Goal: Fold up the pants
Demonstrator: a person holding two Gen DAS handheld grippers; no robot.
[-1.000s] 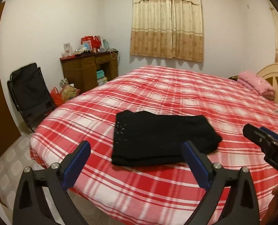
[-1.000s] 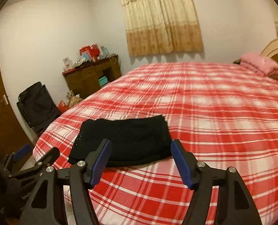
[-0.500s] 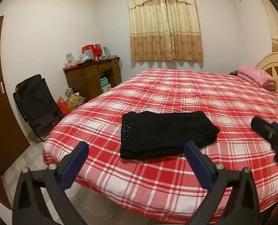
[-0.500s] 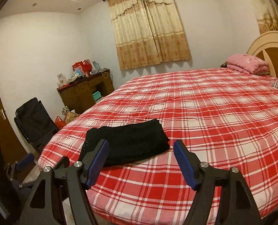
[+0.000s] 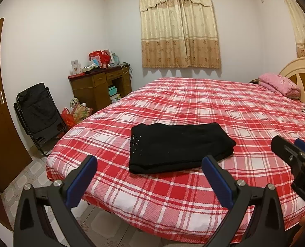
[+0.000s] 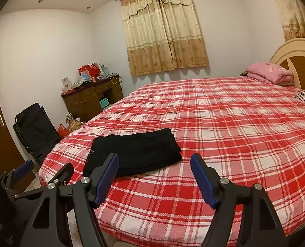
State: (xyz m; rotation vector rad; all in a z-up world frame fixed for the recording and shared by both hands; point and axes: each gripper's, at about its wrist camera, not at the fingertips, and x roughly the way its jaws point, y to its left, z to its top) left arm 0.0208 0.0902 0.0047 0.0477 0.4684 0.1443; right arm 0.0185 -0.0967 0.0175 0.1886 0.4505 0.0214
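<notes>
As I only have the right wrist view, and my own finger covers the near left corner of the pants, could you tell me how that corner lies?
Observer: In the left wrist view the black pants have that corner flat on the bed, with one rounded fold running along the near edge.
Operator: Thank you. Are the left jaws holding anything?
Observer: No. The left gripper has its jaws wide apart, with nothing gripped between them.
</notes>
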